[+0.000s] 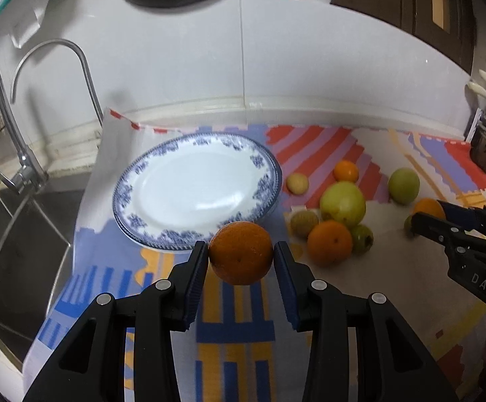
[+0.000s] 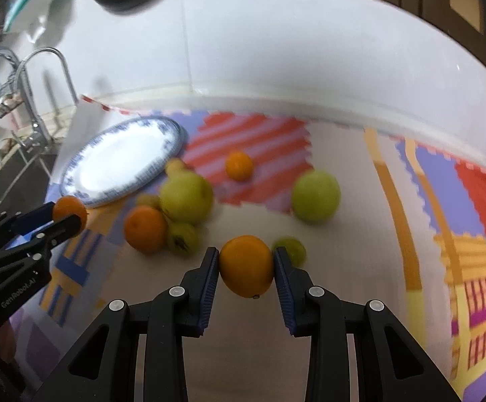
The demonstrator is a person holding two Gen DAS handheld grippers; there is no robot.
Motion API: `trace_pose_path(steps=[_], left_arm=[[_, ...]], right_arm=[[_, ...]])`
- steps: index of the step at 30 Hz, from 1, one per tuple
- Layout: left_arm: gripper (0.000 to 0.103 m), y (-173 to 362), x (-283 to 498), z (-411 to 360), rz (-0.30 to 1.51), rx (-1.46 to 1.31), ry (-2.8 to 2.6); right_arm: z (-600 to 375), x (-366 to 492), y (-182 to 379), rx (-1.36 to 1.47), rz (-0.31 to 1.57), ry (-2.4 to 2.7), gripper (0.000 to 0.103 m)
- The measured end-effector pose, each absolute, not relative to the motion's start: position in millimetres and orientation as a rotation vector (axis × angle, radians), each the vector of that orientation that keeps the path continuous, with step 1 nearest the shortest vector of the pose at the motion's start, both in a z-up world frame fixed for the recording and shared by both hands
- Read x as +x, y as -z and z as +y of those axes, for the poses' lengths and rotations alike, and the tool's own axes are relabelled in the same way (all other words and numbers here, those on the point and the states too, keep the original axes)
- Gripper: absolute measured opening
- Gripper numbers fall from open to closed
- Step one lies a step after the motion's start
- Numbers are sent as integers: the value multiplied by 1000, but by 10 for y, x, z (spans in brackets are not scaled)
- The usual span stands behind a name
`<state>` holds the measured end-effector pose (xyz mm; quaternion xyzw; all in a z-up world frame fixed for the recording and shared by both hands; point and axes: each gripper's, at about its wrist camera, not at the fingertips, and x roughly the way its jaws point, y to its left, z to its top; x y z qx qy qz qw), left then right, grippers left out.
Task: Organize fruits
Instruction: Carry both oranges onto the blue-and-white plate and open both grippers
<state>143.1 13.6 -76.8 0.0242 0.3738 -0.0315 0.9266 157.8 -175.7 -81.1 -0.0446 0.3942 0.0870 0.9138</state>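
Left tool (image 1: 240, 255) gripped a dark orange (image 1: 240, 257) near the plate (image 1: 162, 234); right tool (image 2: 246, 264) clamped a lighter orange (image 2: 246, 266) above the tabletop (image 2: 343, 261).

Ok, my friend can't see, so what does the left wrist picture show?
The left tool grips an orange just above a colourful mat, in front of an empty blue-and-white plate. To the right lie more oranges and green fruits, where the right tool holds another orange.

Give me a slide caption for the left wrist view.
Left gripper holds an orange near the empty plate.
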Motion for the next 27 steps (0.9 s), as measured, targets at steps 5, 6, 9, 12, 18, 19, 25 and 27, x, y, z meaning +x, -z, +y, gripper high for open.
trace_pose_path(steps=[5, 6, 9, 12, 18, 19, 25, 27], left_arm=[[40, 573, 1507, 242, 713, 44, 41], [40, 543, 1525, 266, 706, 40, 37], [40, 454, 1600, 339, 682, 40, 13], [40, 375, 1676, 421, 657, 51, -8], [40, 328, 1923, 607, 652, 60, -24], [40, 335, 1989, 644, 660, 57, -19], [40, 436, 2408, 858, 712, 35, 10], [40, 494, 2526, 896, 732, 42, 9]], right_arm=[[-1562, 1677, 585, -126, 738, -258, 34], [-1531, 1686, 554, -129, 728, -271, 34], [-1384, 1772, 437, -145, 696, -313, 34], [-1238, 1893, 323, -150, 668, -355, 34], [-892, 2252, 167, -174, 660, -454, 34], [-811, 2357, 163, -179, 674, -470, 34], [-522, 2808, 263, -199, 752, -530, 34], [-436, 2953, 331, -208, 782, -550, 34]])
